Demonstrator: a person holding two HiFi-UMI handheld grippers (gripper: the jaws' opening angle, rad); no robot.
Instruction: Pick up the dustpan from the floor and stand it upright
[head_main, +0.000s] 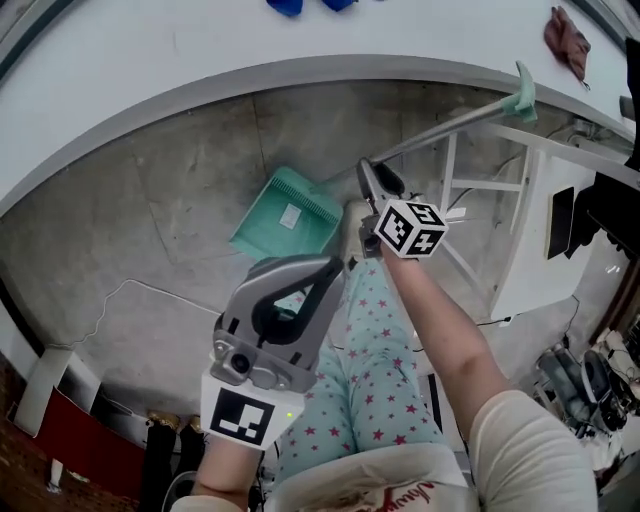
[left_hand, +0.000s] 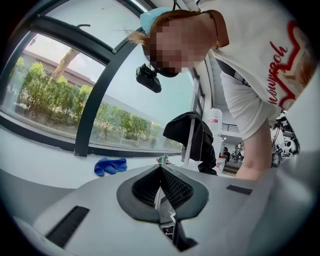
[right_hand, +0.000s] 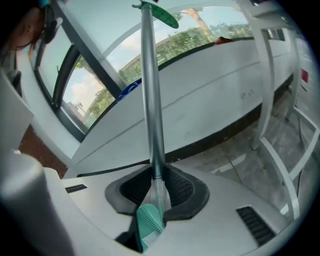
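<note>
The teal dustpan (head_main: 285, 215) has a long grey metal handle (head_main: 450, 122) that slants up to the right and ends in a teal cap. My right gripper (head_main: 368, 172) is shut on the handle just above the pan. In the right gripper view the handle (right_hand: 152, 100) passes between the pads and runs up and away, with the pan (right_hand: 149, 225) showing below the jaws. Whether the pan touches the concrete floor I cannot tell. My left gripper (head_main: 335, 268) is lower left of the pan, apart from it. Its jaws (left_hand: 160, 170) are shut on nothing.
A white metal table frame (head_main: 520, 200) stands right of the handle. A curved white ledge (head_main: 200, 60) runs along the back with a blue cloth (left_hand: 110, 165) and a brown cloth (head_main: 567, 35) on it. The person's leg in star-patterned trousers (head_main: 375, 370) is below the grippers.
</note>
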